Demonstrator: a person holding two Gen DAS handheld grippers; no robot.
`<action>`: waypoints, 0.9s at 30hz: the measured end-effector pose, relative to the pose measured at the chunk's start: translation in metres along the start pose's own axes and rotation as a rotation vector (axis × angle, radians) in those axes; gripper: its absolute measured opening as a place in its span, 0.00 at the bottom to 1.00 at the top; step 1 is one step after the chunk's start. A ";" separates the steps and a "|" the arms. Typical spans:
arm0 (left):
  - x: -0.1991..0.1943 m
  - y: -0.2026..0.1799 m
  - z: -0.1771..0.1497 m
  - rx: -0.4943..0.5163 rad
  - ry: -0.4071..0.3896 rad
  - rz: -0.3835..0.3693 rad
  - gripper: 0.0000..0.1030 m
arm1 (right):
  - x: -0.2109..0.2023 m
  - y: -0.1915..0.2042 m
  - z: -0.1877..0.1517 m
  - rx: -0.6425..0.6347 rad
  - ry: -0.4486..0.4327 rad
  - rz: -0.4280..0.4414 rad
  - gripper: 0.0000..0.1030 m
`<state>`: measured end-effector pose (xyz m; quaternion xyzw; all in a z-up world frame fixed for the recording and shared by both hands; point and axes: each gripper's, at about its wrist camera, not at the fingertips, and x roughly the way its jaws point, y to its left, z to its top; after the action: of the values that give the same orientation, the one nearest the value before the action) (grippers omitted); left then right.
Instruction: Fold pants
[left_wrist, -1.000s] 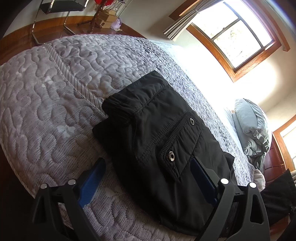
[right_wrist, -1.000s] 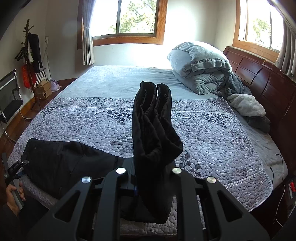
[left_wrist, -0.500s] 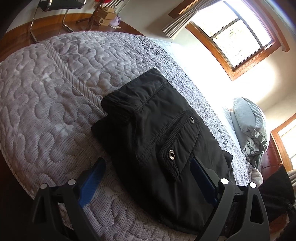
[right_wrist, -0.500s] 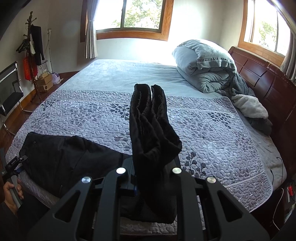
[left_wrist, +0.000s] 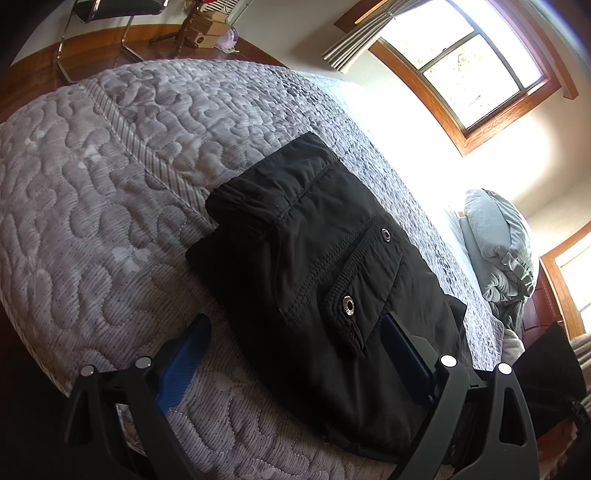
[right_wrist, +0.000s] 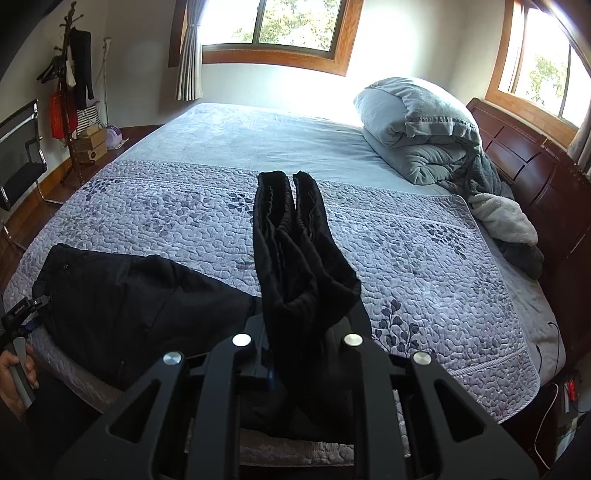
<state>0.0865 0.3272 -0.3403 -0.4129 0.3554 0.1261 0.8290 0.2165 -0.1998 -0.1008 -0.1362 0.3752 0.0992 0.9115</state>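
Note:
Black pants (left_wrist: 314, 266) lie on the quilted bed, waist end with a snap pocket toward the bed's left edge. My left gripper (left_wrist: 295, 354) is open, its blue pads straddling the near edge of the waist part without closing on it. My right gripper (right_wrist: 295, 354) is shut on the pants' leg ends (right_wrist: 291, 258), which it holds bunched and lifted above the bed; the waist part (right_wrist: 122, 291) lies flat at the lower left of the right wrist view. The left gripper (right_wrist: 22, 317) shows there too, at the far left in a hand.
The bed's grey quilt (right_wrist: 424, 258) covers the near half. A folded grey duvet (right_wrist: 417, 125) and blankets lie by the wooden headboard (right_wrist: 535, 177). A chair (right_wrist: 18, 155) and coat rack (right_wrist: 74, 74) stand on the floor to the left.
The right gripper has lifted and moved slightly, with the leg ends still held. The left gripper has barely shifted and stays open over the waist.

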 end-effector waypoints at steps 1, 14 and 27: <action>0.000 0.000 0.000 -0.001 0.000 -0.002 0.91 | 0.001 0.003 0.000 -0.004 0.002 -0.001 0.15; -0.003 0.006 0.002 -0.004 0.002 -0.021 0.91 | 0.040 0.066 -0.021 -0.149 0.063 -0.076 0.15; -0.004 0.009 0.004 -0.008 0.002 -0.031 0.91 | 0.065 0.098 -0.045 -0.228 0.113 -0.103 0.15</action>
<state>0.0810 0.3358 -0.3410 -0.4219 0.3493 0.1144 0.8288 0.2044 -0.1171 -0.1945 -0.2634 0.4048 0.0864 0.8714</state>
